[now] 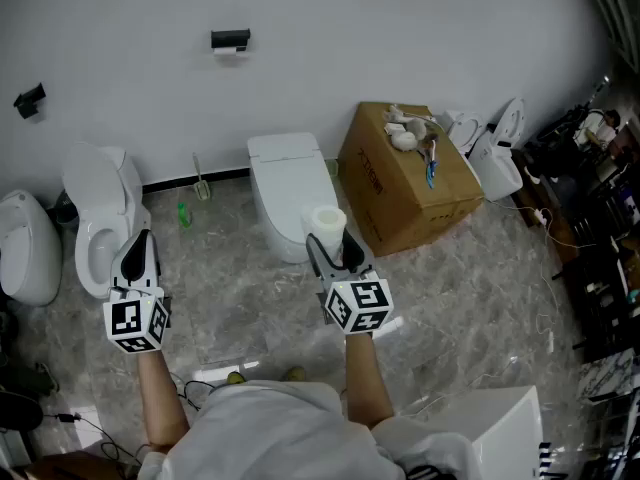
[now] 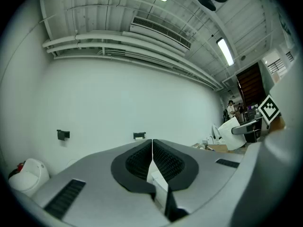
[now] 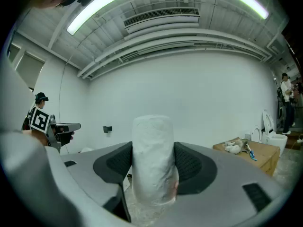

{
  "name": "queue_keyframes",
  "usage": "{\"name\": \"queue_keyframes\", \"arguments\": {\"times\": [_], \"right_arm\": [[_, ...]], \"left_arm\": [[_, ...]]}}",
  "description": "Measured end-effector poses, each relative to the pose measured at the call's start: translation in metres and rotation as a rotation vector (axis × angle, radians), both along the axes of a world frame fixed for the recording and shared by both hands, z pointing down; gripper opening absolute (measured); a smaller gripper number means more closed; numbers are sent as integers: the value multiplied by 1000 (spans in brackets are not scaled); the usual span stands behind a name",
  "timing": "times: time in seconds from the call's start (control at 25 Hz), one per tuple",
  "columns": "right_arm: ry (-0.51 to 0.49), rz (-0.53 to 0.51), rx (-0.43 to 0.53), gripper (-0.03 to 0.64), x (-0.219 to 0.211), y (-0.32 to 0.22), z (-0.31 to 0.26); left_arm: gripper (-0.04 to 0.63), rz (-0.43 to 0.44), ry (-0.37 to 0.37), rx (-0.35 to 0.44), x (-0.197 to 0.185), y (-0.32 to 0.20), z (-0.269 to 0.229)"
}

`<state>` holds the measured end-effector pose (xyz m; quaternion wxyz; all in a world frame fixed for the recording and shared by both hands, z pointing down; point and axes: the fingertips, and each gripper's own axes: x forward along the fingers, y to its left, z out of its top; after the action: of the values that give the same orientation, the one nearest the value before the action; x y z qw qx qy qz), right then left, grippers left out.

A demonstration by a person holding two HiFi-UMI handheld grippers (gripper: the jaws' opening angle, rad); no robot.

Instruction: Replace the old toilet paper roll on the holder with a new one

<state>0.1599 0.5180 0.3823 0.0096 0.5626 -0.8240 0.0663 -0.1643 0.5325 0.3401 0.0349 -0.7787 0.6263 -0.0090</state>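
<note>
A new white toilet paper roll [image 3: 152,162] in clear wrap stands upright between the jaws of my right gripper [image 3: 152,161], which is shut on it; in the head view the roll [image 1: 326,225] shows just ahead of that gripper [image 1: 328,251]. My left gripper [image 1: 137,258] is shut and empty, its ribbed pads [image 2: 142,162] meeting. The black holder [image 1: 230,39] hangs on the white wall, far ahead of both grippers, with a bit of white paper under it. It is small in the left gripper view as the holder [image 2: 138,136].
A closed white toilet [image 1: 289,188] stands below the holder, an open one [image 1: 100,213] to the left. A cardboard box [image 1: 405,176] with small items on top sits at the right. A second black wall bracket [image 1: 29,99] is at far left. Cables lie on the marble floor.
</note>
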Motion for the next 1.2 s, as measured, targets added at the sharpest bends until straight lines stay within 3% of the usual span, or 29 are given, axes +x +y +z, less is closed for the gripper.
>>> {"name": "queue_keyframes", "arguments": {"times": [1.08,1.2], "right_arm": [[-34,-19,0,278,7,28,3],[-29,-18,-1,278,9,29,5]], "left_arm": [[27,26,-3,-30,19,27,9],[108,29,-1,-35,22,26,11]]}}
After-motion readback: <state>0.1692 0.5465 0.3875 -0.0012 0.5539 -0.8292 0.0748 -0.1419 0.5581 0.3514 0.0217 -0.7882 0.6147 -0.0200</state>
